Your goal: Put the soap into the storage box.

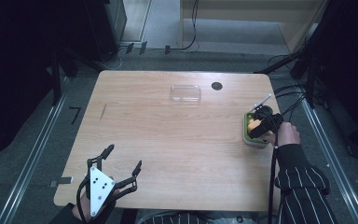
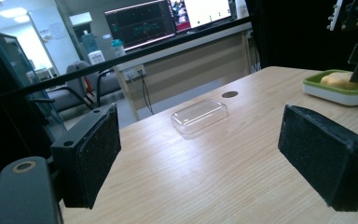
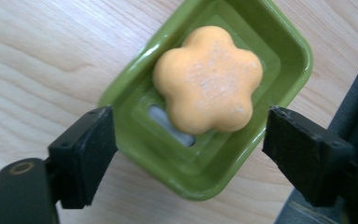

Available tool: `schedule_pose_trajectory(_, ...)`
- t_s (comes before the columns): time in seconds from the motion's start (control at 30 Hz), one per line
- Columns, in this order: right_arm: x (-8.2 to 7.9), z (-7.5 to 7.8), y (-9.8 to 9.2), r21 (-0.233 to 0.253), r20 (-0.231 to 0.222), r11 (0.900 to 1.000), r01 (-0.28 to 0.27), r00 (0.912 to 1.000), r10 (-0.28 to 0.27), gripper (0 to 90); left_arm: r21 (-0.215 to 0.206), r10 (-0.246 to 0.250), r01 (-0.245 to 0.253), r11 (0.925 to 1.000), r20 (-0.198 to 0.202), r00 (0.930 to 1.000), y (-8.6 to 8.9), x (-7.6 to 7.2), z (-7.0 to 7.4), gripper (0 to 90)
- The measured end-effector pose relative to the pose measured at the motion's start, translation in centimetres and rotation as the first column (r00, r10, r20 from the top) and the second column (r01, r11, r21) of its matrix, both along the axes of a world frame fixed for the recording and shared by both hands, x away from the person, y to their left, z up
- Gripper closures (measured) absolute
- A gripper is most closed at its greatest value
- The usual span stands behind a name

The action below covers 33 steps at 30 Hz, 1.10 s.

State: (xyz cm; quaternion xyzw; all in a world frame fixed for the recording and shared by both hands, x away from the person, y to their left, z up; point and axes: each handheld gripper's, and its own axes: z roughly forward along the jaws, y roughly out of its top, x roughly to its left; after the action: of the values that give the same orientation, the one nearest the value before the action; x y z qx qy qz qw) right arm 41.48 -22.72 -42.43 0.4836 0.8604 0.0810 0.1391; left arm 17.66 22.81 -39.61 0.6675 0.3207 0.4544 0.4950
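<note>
Wooden table (image 1: 168, 140): your right gripper (image 3: 186, 144) hangs spread over the flower-shaped soap (image 3: 208, 79), probably slick, so pinch its lobed sides; left gripper (image 1: 121, 161) gapes too

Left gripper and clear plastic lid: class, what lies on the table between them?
Nothing: between the left gripper and the clear plastic lid there is bare wooden table, as the left gripper view shows.

Wooden table (image 1: 168, 135), pale grain, rounded corners. Clear plastic lid (image 1: 185, 93) lying flat near far edge, well apart from near corners. Dark round grommet (image 1: 216, 86) just right of lid. Beyond table: monitors (image 2: 168, 18) on long desk (image 2: 196, 51), grey office chairs (image 2: 81, 86), cables (image 1: 289, 88) trailing over grey floor, metal floor rails (image 1: 32, 149) at both sides.
</note>
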Motion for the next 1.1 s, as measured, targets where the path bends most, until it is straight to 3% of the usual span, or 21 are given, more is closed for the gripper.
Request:
schedule_pose_trajectory(0.4, -3.2, 1.1, 1.9, 0.023, -0.007, 0.997, -0.068, 0.9977, 0.068, 3.0, -0.001, 0.001, -0.001, 1.0000, 0.000, 1.0000, 0.0, 0.0, 0.0, 13.0)
schedule_pose_trajectory(0.77, -6.5, 1.7, 4.0, 0.019, 0.013, 0.990, -0.139, 0.9902, 0.139, 1.5, 0.000, 0.000, 0.000, 1.0000, 0.000, 1.0000, 0.0, 0.0, 0.0, 13.0)
schedule_pose_trajectory(1.1, -9.5, 0.7, 4.9, -0.011, 0.010, 0.982, -0.190, 0.9817, 0.190, 1.5, 0.000, 0.000, 0.000, 1.0000, -0.001, 1.0000, 0.0, 0.0, 0.0, 13.0)
